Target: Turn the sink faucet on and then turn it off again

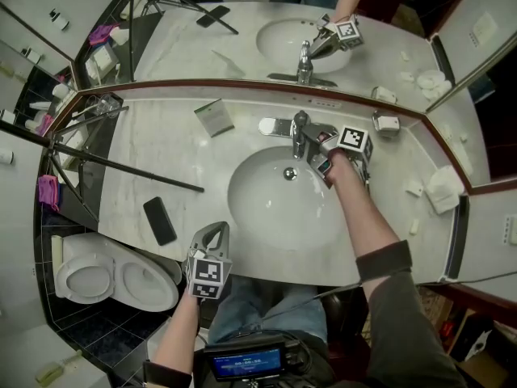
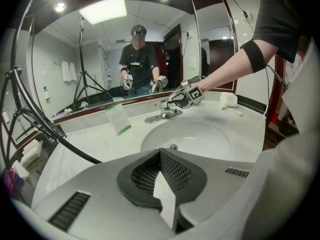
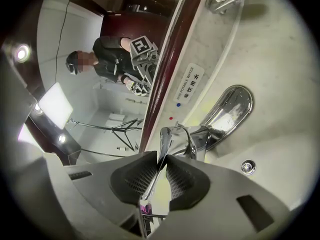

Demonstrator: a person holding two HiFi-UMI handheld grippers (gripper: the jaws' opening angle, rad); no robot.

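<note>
Grasping faucet lever point(image 3: 167, 139) with right gripper point(image 3: 161, 161); hovering left gripper point(image 1: 212, 234), clenched and empty, near bench point(image 1: 161, 152) front edge. Likely beginning turn-on step: no water showing. Next: lifting lever steadily.

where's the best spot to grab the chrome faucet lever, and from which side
Its free end, from over the white sink basin: the slim chrome faucet lever juts out toward the basin, so pads can pinch its two sides, as the right tool does.

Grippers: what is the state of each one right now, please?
Left gripper: shut, holding nothing.
Right gripper: closed on the faucet handle.
</note>
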